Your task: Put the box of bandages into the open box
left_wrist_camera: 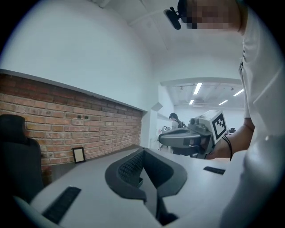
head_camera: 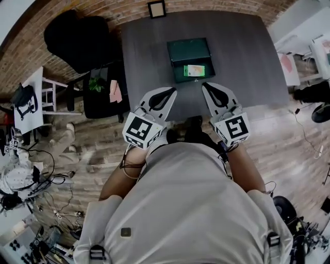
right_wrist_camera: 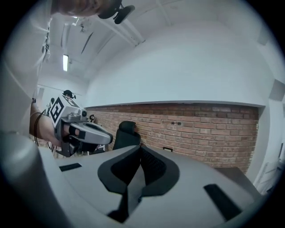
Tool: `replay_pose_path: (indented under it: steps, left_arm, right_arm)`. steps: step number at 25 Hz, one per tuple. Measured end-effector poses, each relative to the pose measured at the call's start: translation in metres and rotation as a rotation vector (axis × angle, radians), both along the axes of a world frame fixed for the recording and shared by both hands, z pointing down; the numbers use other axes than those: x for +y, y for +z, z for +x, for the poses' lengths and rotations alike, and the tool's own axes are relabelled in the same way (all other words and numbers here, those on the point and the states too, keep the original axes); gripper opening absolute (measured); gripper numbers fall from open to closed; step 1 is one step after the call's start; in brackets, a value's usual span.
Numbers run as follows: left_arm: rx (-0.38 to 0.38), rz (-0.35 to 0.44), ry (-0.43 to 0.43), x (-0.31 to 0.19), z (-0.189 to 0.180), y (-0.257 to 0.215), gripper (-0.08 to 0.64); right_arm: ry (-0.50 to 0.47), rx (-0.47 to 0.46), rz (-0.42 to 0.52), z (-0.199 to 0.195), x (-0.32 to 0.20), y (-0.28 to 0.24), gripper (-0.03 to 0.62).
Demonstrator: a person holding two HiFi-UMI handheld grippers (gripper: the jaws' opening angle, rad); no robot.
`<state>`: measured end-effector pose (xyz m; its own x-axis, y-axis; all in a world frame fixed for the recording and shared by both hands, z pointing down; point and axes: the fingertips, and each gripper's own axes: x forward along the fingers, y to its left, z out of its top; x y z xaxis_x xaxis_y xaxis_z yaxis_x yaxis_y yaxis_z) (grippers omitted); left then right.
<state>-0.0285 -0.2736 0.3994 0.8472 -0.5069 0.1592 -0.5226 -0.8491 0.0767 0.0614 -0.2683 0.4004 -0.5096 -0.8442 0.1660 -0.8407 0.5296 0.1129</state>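
Observation:
A dark green open box (head_camera: 190, 59) lies in the middle of the dark grey table (head_camera: 149, 51). Inside its near half rests the small green and white box of bandages (head_camera: 194, 70). My left gripper (head_camera: 169, 93) and right gripper (head_camera: 208, 86) hover over the table's near edge, short of the open box, one on each side. Both are shut with nothing between the jaws. In the left gripper view my left gripper (left_wrist_camera: 142, 153) points upward at the room, with the right gripper (left_wrist_camera: 189, 139) beside it. The right gripper view shows my right gripper (right_wrist_camera: 141, 150) shut, with the left gripper (right_wrist_camera: 82, 132) beside it.
A small picture frame (head_camera: 157, 9) stands at the table's far edge against the brick wall. A black chair (head_camera: 77, 41) and a dark stool (head_camera: 103, 98) with a plant and a pink item stand left of the table. White furniture (head_camera: 289, 67) stands at the right.

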Motion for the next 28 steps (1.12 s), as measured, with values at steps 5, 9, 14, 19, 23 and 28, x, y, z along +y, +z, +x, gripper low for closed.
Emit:
replay_pose_path:
  steps: [5,9,14,19,23,28]
  left_arm:
    - [0.009,0.022,0.035,0.019,0.005,-0.013,0.015]
    - [0.017,0.042,0.041,0.032,0.017,-0.023,0.015]
    - [0.023,0.06,0.014,0.053,0.037,-0.038,0.015]
    - [0.025,0.065,-0.012,0.086,0.06,-0.046,0.015]
    - [0.036,0.068,-0.036,0.121,0.081,-0.052,0.015]
    - [0.05,0.065,-0.065,0.17,0.1,-0.055,0.015]
  right_arm:
    - [0.022,-0.013,0.03,0.0,0.034,-0.016,0.021]
    - [0.042,-0.04,0.006,0.009,0.054,-0.024,0.021]
    - [0.03,-0.045,0.033,0.034,0.083,-0.039,0.021]
    - [0.012,-0.056,-0.002,0.059,0.125,-0.043,0.021]
    - [-0.007,-0.055,-0.001,0.079,0.161,-0.044,0.021]
    - [-0.036,-0.066,-0.002,0.097,0.204,-0.044,0.021]
